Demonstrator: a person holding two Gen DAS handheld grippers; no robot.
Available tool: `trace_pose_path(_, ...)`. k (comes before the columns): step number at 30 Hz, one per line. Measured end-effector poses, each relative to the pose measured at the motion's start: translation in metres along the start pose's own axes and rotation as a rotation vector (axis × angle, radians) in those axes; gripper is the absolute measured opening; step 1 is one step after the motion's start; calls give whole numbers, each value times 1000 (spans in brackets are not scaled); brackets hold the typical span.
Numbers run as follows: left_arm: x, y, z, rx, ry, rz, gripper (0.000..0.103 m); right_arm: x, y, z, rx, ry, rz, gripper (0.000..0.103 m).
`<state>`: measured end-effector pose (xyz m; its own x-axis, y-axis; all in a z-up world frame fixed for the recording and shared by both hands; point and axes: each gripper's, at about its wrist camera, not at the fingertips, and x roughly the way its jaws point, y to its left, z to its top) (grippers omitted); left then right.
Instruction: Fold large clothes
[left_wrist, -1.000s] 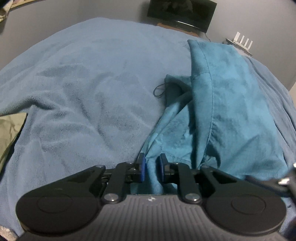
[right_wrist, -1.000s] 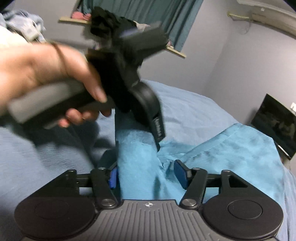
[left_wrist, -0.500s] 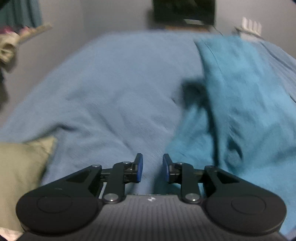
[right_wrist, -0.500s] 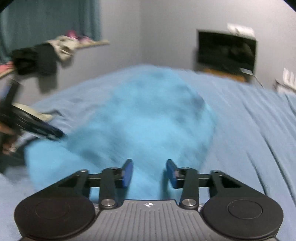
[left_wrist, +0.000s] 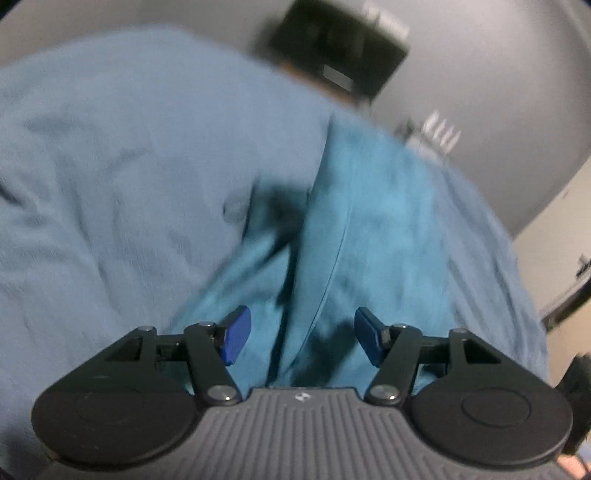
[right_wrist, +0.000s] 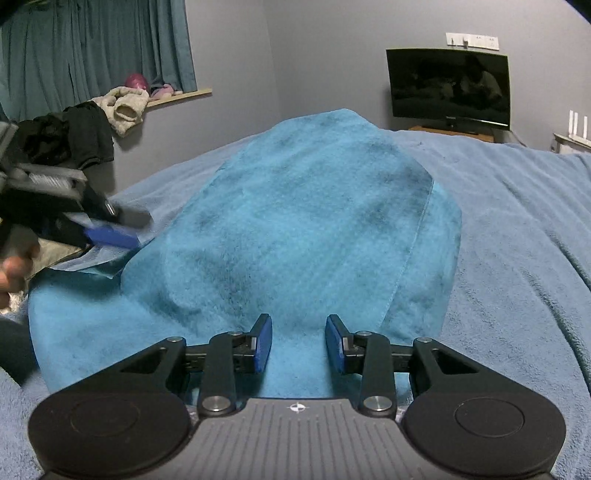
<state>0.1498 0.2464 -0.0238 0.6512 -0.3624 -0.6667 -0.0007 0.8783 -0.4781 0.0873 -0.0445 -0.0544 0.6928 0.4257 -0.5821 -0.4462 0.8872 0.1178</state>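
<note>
A large teal fleece garment (right_wrist: 295, 221) lies folded over on the bed, with a stitched edge curving down its right side. My right gripper (right_wrist: 298, 343) hovers low at its near end, jaws partly apart, the fabric lying under the gap and not pinched. In the left wrist view, which is blurred, the same garment (left_wrist: 369, 229) runs away from my left gripper (left_wrist: 301, 339); its jaws are opening wide above the cloth with nothing pressed between them. The left gripper (right_wrist: 107, 232) also shows at the garment's left edge, held by a hand (right_wrist: 14, 266).
A blue blanket (right_wrist: 517, 221) covers the whole bed. A dark television (right_wrist: 448, 86) stands beyond the far end, and a white router (right_wrist: 576, 125) sits at the right. Dark clothes (right_wrist: 74, 136) and a pale garment (right_wrist: 122, 107) hang by the windowsill under teal curtains (right_wrist: 92, 48).
The left jaws, shut on the garment's edge a second ago, have let go and spread wide. The right gripper swung round to look along the garment, and its jaws narrowed.
</note>
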Motion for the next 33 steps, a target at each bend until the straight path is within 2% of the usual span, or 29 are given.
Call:
trace_pose_path(3, 12, 8, -4, -17, 56, -62, 64, 0, 2, 3, -6, -5, 6, 37)
trace_pose_path(6, 11, 11, -7, -24, 65, -121, 64, -3, 4, 1, -1, -13, 7, 37)
trace_pose_path(7, 10, 9, -9, -12, 63, -132, 55, -3, 4, 1, 2, -14, 7, 37)
trace_pose_path(8, 7, 8, -10, 4, 52, -120, 31, -3, 4, 1, 2, -14, 6, 37)
trace_pose_path(9, 6, 6, -10, 19, 47, -97, 22, -3, 4, 1, 4, -15, 6, 37)
trace_pose_path(10, 6, 6, -10, 17, 46, -113, 13, -4, 4, 3, 7, -26, 7, 37)
trace_pose_path(12, -1, 7, -9, -5, 30, -123, 12, -14, -1, 12, 33, -109, 11, 41)
trace_pose_path(13, -4, 5, -9, 4, 24, -112, 11, -16, -6, 19, 44, -156, -24, 45)
trace_pose_path(15, -7, -4, -10, 50, 13, -73, 11, -11, -18, 35, 82, -185, -105, 45)
trace_pose_path(17, -9, -7, -11, 74, 15, -42, 11, 4, -34, 51, 140, -160, -179, 44)
trace_pose_path(20, -8, -6, -12, 87, 23, -20, 11, 34, -42, 63, 135, -122, -198, 43)
trace_pose_path(27, -11, 0, -11, 67, 27, 6, 11, 101, -22, 82, 33, -120, -222, 40)
trace_pose_path(33, -8, 2, -9, 71, 31, 38, 11, 150, 8, 106, -144, -70, -228, 40)
